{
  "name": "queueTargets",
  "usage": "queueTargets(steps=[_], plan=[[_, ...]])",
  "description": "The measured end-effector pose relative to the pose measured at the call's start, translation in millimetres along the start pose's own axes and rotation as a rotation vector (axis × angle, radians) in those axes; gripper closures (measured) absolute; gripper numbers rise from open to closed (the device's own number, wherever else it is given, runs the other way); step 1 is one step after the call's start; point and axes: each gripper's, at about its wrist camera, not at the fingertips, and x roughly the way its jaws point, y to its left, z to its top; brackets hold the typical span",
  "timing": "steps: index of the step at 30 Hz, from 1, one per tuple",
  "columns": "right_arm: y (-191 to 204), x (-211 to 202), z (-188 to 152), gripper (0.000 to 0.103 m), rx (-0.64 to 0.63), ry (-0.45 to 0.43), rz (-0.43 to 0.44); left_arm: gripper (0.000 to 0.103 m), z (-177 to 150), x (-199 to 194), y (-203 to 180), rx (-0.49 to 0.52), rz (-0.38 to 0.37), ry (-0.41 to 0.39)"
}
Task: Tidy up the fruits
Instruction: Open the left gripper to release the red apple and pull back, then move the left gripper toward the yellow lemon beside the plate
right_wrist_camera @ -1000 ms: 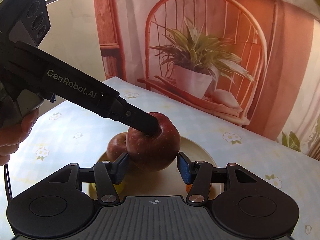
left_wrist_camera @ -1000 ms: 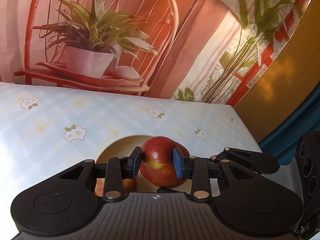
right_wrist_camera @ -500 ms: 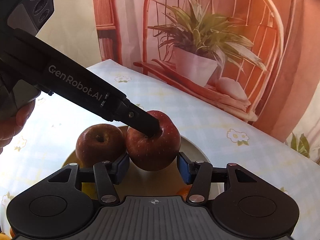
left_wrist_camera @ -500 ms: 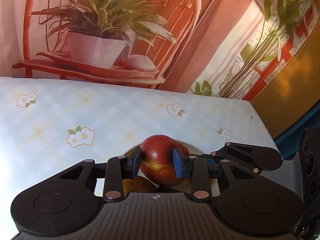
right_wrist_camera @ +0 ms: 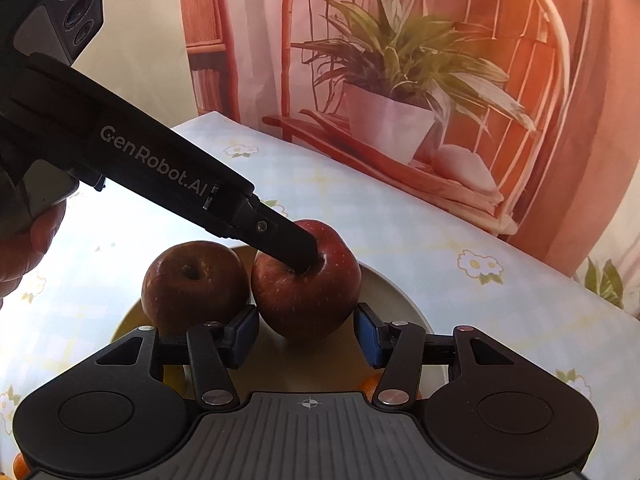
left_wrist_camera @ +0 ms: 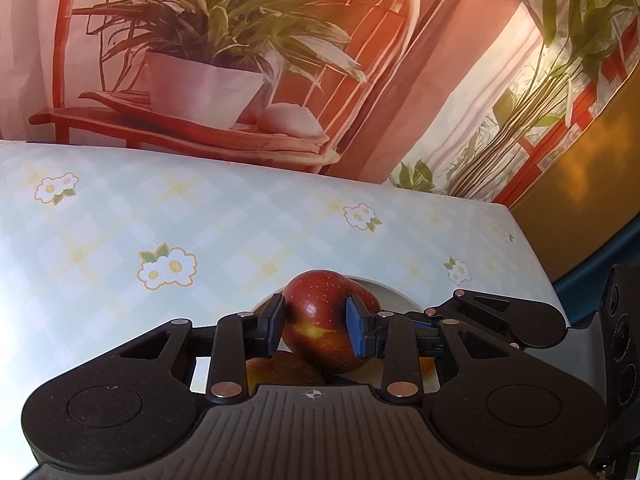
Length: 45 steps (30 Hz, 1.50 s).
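Left gripper (left_wrist_camera: pixel 316 324) is clamping the red apple (left_wrist_camera: pixel 326 320), blue pads pressing both its sides, finger (right_wrist_camera: pixel 288 244) sitting in the stem dimple as seen from the right wrist view. The apple is sitting at the plate (right_wrist_camera: pixel 400 300), touching a second, darker apple (right_wrist_camera: pixel 194 280) to its left in that view; can't tell whether the held apple is bearing on the plate or just above it. Right gripper (right_wrist_camera: pixel 306 330) is standing spread, not gripping: blue pads (right_wrist_camera: pixel 246 332) flanking the lower part of the red apple, small gaps showing on both sides, right gap wider. Something orange (right_wrist_camera: pixel 372 386) is peeking out by the plate's near edge, mostly hidden by the gripper body. Plate is resting on a flower-print tablecloth (left_wrist_camera: pixel 200 220). A hand (right_wrist_camera: pixel 28 248) is holding the left gripper's handle at the left edge of the right wrist view. Printed backdrop (left_wrist_camera: pixel 208 60) with a potted plant on a chair is hanging behind the table.
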Motion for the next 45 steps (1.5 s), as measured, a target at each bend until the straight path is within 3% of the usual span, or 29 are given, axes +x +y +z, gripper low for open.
queueTargets(steps=[9, 13, 19, 25, 35, 45], plan=[[4.8, -17.3, -4.2, 0.055, -0.001, -0.005, -0.041, 0.068, -1.8, -6.2, -7.2, 0.025, 0.056, -0.023], [7.6, -33.6, -6.7, 0.055, 0.003, -0.018, -0.060, 0.068, -4.0, -22.5, -7.1, 0.006, 0.035, -0.052], [15.2, -66.6, -14.6, 0.055, 0.039, -0.060, -0.088, 0.067, -17.9, -60.0, -18.6, 0.047, 0.072, -0.104], [21.7, -102.5, -34.6, 0.057, 0.101, -0.112, -0.112, 0.066, -49.7, -108.6, -22.8, 0.118, 0.135, -0.195], [42.3, -143.5, -77.5, 0.059, 0.201, -0.169, -0.141, 0.062, -111.6, -174.1, -24.2, 0.105, 0.217, -0.391], [73.6, -172.2, -108.2, 0.059, 0.306, -0.187, -0.144, 0.062, -152.4, -199.8, -40.2, 0.160, 0.237, -0.380]])
